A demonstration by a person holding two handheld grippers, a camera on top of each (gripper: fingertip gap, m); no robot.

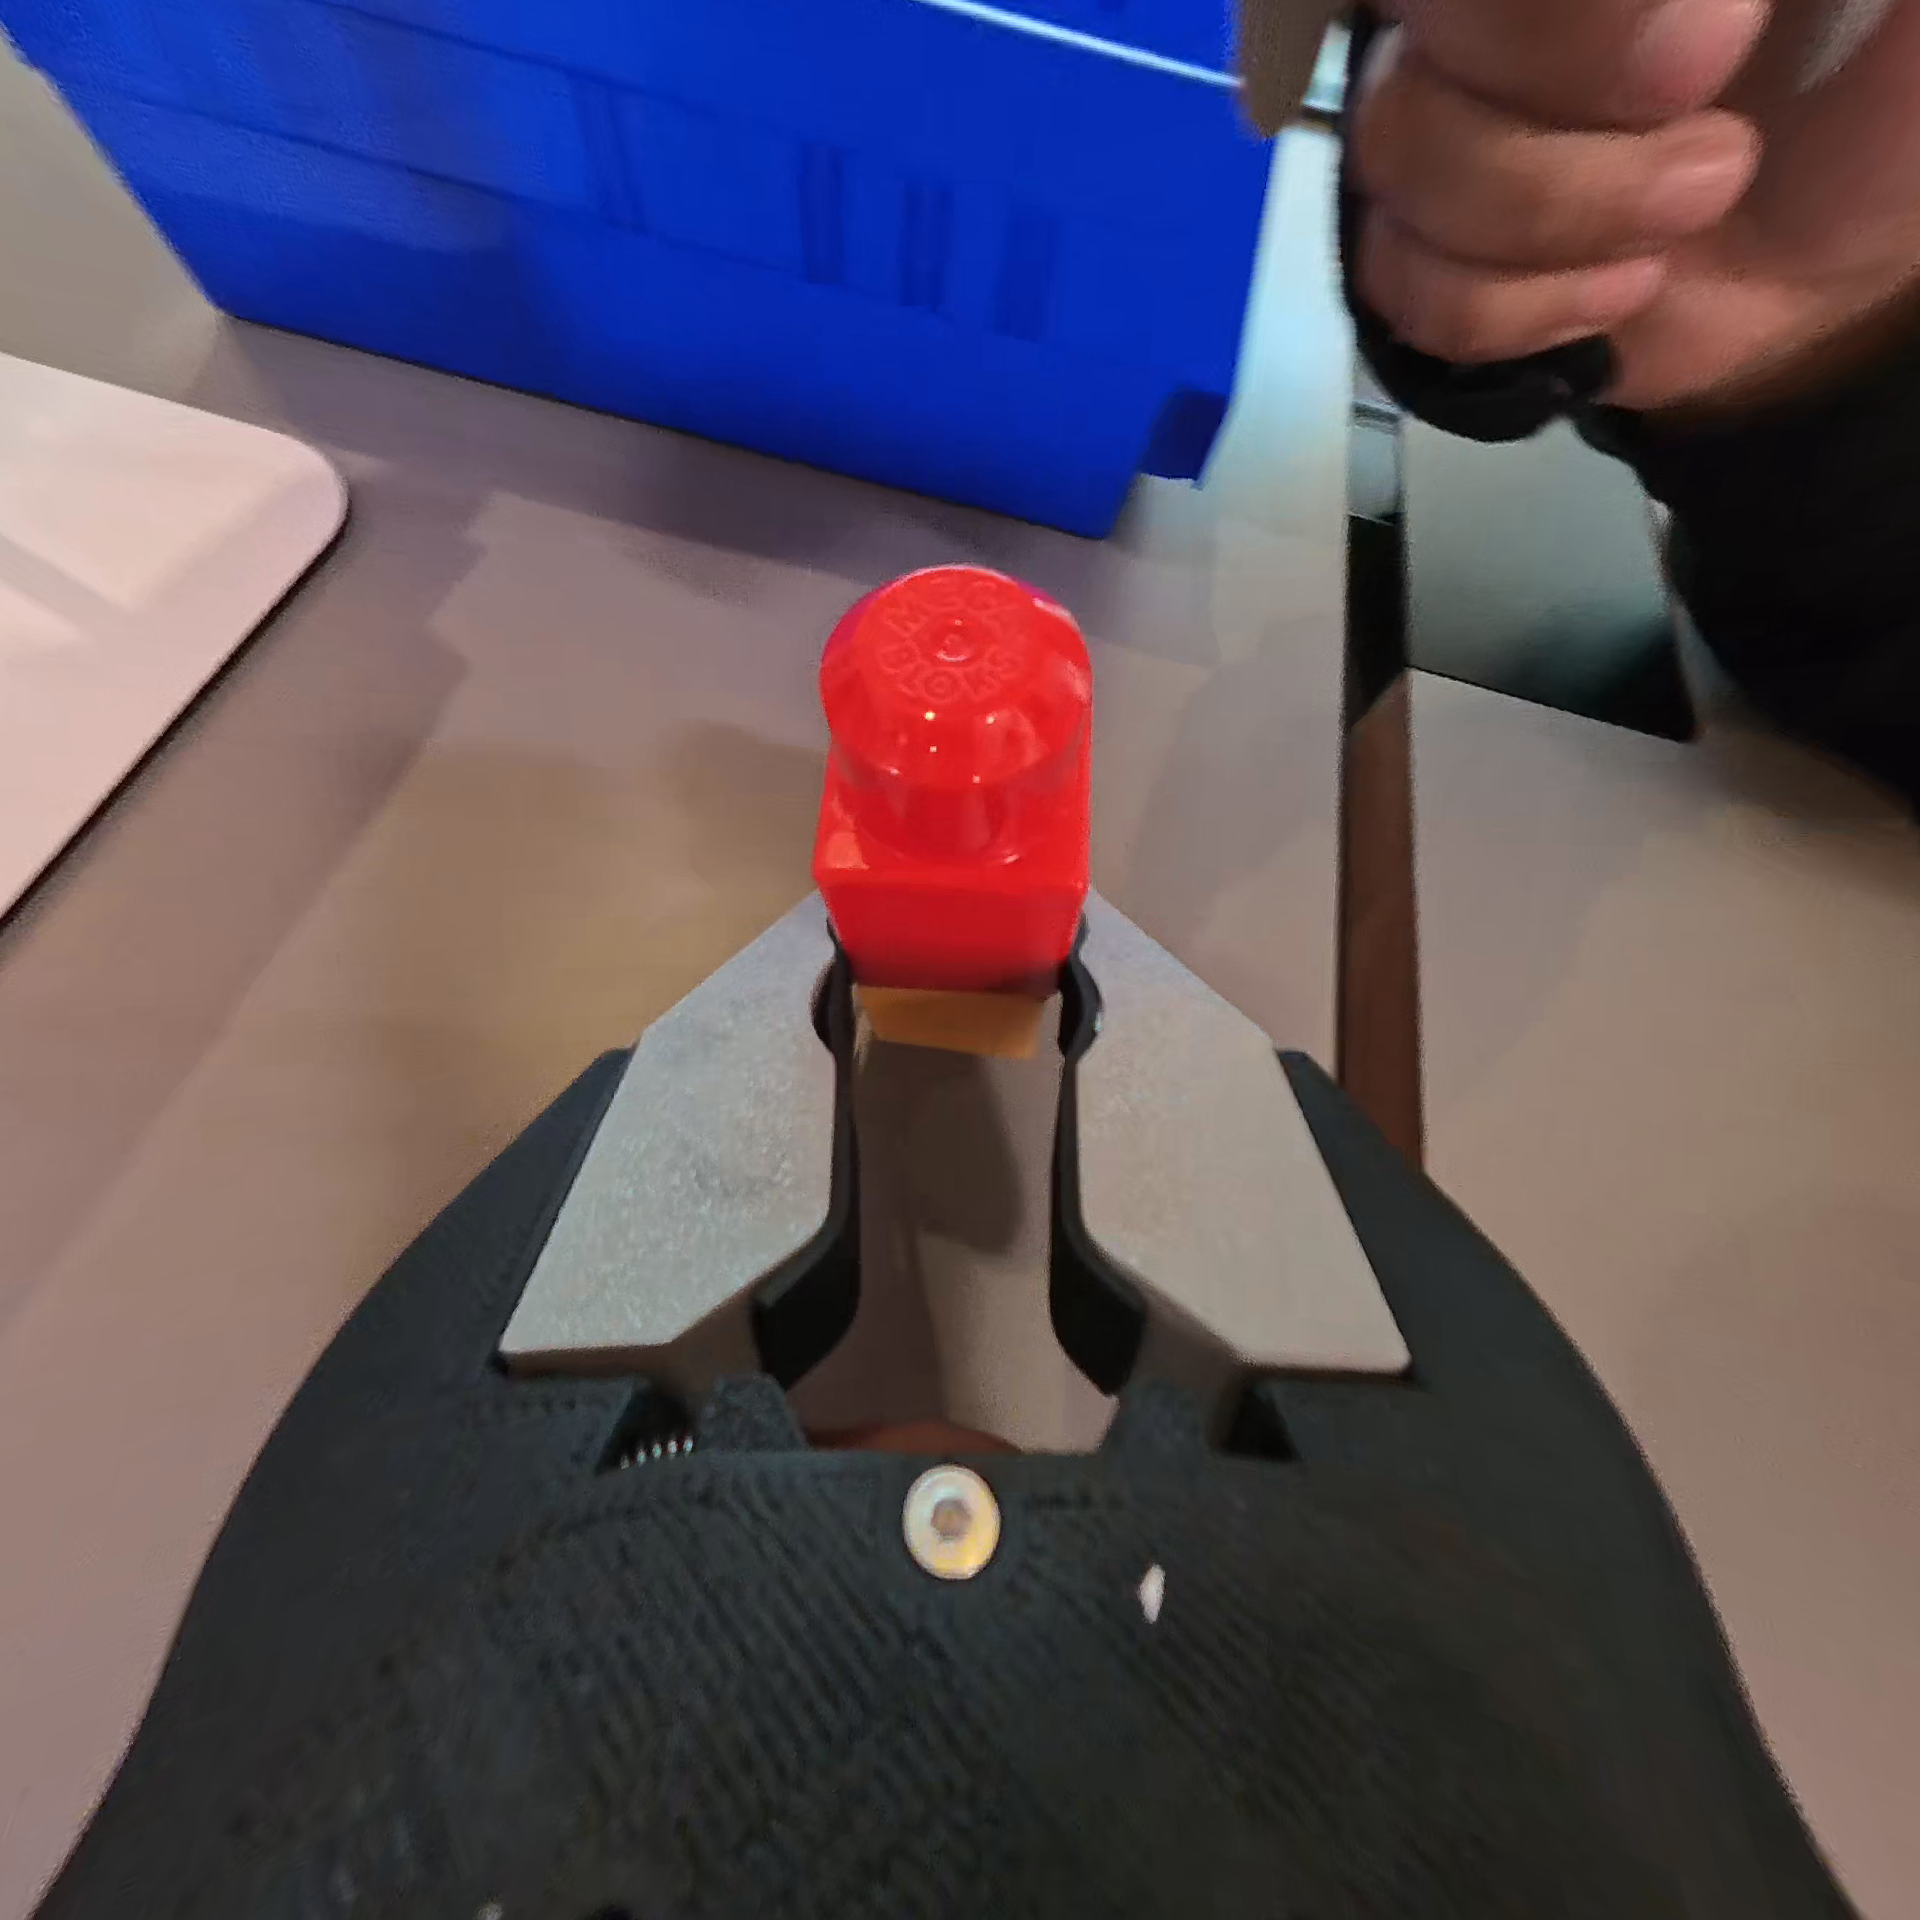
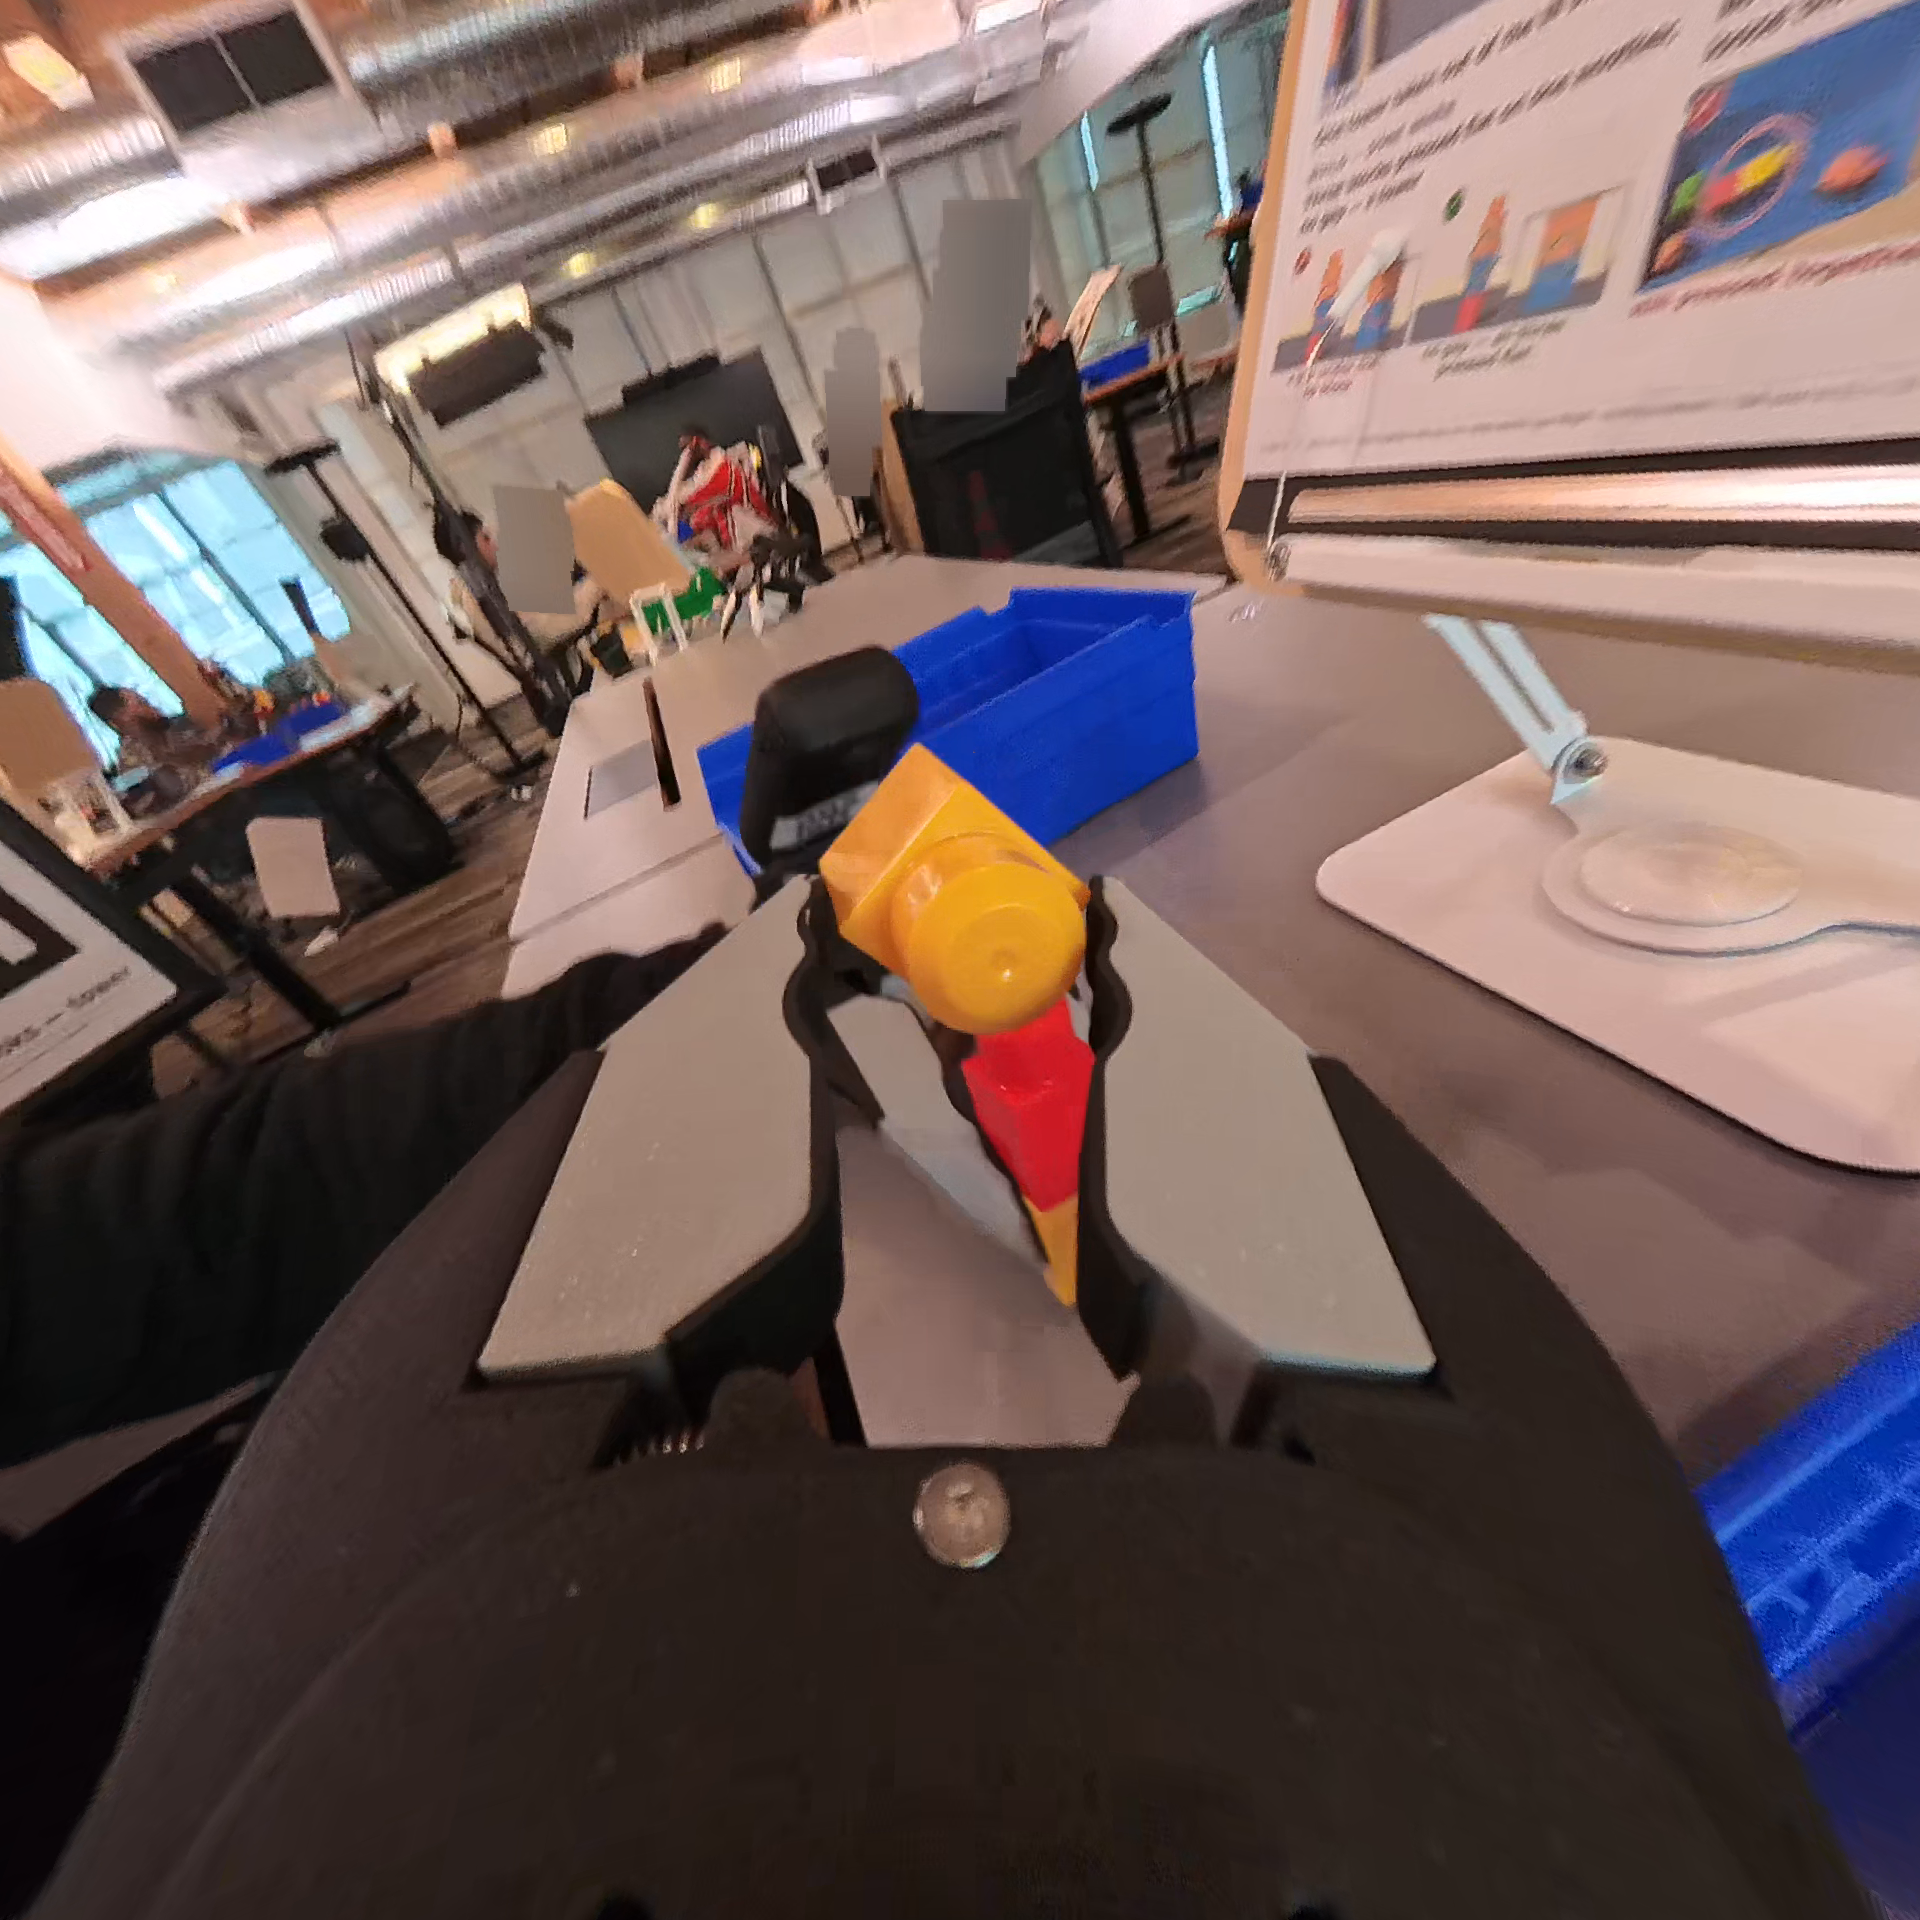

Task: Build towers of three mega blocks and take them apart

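Note:
My left gripper (image 1: 956,961) is shut on a two-block stack held above the grey table (image 1: 520,831). A red block (image 1: 951,831) is on top with its stud towards the camera. A yellow-orange block (image 1: 956,1023) sits under it between the fingers. My right gripper (image 2: 951,920) is shut on a single yellow block (image 2: 914,831), tilted with its stud towards the camera. Lower between its fingers, the red block (image 2: 1029,1101) and the yellow one (image 2: 1060,1247) show apart from it. The left gripper's fingers are hidden in the right wrist view.
A blue bin (image 1: 727,260) stands at the back of the table and also shows in the right wrist view (image 2: 1039,707). A white stand base (image 2: 1558,956) carries a tilted instruction board (image 2: 1558,260). A second blue bin (image 2: 1829,1538) is near right. A hand (image 1: 1610,208) is at upper right. My right fingertips sit around 15 cm from my left ones.

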